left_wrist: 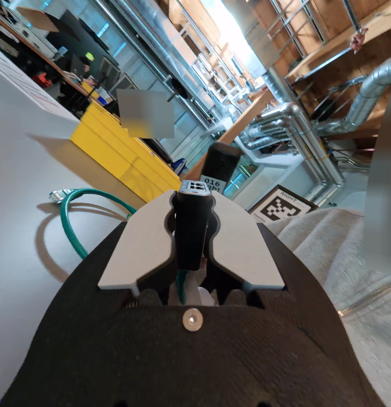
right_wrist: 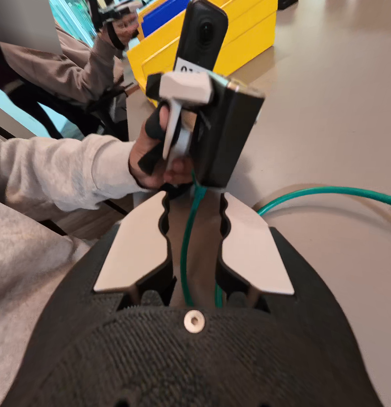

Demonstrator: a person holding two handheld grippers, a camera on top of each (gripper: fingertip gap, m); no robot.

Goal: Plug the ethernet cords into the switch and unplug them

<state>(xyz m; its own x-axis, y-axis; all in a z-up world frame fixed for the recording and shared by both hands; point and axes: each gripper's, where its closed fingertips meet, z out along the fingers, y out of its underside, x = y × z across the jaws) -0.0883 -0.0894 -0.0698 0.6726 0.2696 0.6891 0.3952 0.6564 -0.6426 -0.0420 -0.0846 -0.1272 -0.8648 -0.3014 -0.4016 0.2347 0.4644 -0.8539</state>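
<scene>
1. Up between the fingers of the left gripper point(left_wrist: 192, 199), the black switch point(left_wrist: 191, 229) stands on end, clamped on both sides by the grey pads point(left_wrist: 146, 240), with its silver port face just past the fingertips and pointing away.
2. Below the switch, a green cord point(left_wrist: 181, 286) comes out of its near end and drops down between the fingers toward the gripper's base.
3. Left of the left fingers, a second stretch of green cord point(left_wrist: 69, 222) loops over the grey table point(left_wrist: 25, 198); its clear plug point(left_wrist: 56, 196) lies loose on the table, well apart from the switch.
4. Beyond those fingers sit yellow bins point(left_wrist: 124, 163), and just past the switch rises the other gripper's black camera.
5. Meanwhile, the right gripper point(right_wrist: 194, 198) has its fingers spread wide, and they grip nothing.
6. A green cord point(right_wrist: 185, 246) runs straight down the gap between the right fingers without touching either pad, up to the lower end of the switch point(right_wrist: 225, 136) just ahead of the fingertips.
7. Ahead and left of the right fingers, a hand point(right_wrist: 150, 158) in a grey sleeve holds the left gripper point(right_wrist: 185, 88) that carries the switch.
8. Right of the right fingers, more green cord point(right_wrist: 322, 191) arcs across the table point(right_wrist: 333, 110).
</scene>
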